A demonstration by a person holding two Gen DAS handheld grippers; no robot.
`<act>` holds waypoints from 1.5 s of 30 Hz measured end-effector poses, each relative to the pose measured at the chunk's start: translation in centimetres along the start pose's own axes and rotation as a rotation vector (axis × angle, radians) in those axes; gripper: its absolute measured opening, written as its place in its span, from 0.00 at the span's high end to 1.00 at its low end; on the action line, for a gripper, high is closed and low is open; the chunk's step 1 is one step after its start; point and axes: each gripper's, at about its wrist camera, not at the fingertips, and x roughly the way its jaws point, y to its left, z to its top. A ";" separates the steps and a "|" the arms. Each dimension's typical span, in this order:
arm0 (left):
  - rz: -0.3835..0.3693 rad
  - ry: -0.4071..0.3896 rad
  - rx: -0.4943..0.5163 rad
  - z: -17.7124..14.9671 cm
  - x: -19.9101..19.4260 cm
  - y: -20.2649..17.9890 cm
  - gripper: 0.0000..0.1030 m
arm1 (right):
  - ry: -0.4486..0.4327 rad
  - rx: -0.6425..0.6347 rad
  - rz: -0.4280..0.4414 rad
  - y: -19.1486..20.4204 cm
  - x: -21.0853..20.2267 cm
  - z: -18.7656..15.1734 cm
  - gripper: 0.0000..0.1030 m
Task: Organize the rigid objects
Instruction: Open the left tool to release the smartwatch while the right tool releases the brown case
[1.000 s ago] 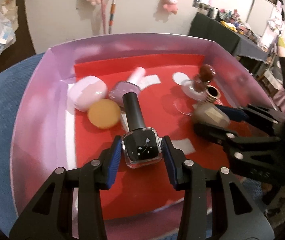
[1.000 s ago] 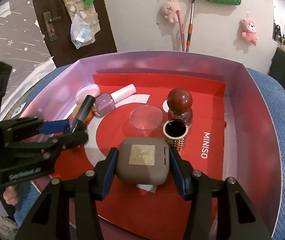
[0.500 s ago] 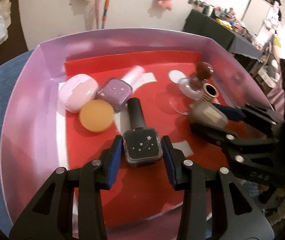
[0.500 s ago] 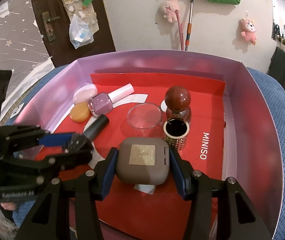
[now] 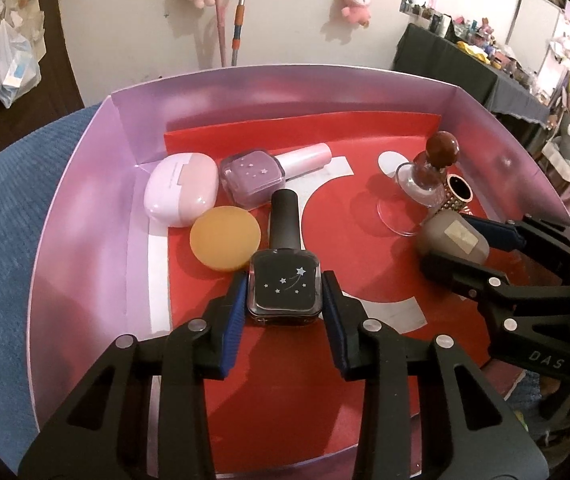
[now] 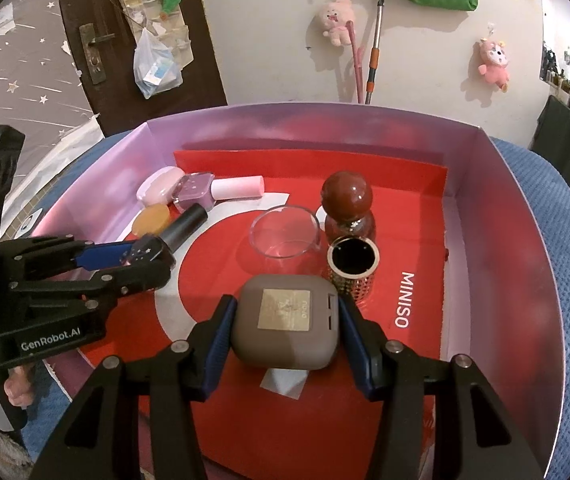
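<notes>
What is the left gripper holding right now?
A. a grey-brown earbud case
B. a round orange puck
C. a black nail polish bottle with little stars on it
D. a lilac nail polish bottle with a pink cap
C. The left gripper has its blue pads pressed on both sides of the black nail polish bottle, whose star pattern faces up in the left wrist view.

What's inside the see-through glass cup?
Nothing: the clear glass cup looks empty, with only the box's red floor showing through. The brown ball-topped bottle stands right beside it, outside.
</notes>
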 end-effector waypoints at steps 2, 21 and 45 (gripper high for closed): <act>-0.002 0.003 -0.004 0.0 0.0 0.1 0.67 | 0.003 -0.007 -0.008 0.1 0.0 0.0 0.48; 0.040 0.006 0.009 0.2 0.2 -0.2 0.66 | 0.023 -0.080 -0.079 1.3 0.5 0.0 0.47; 0.049 -0.024 -0.003 0.4 -1.3 -0.2 0.42 | -0.002 -0.051 -0.043 1.0 -0.6 -0.1 0.40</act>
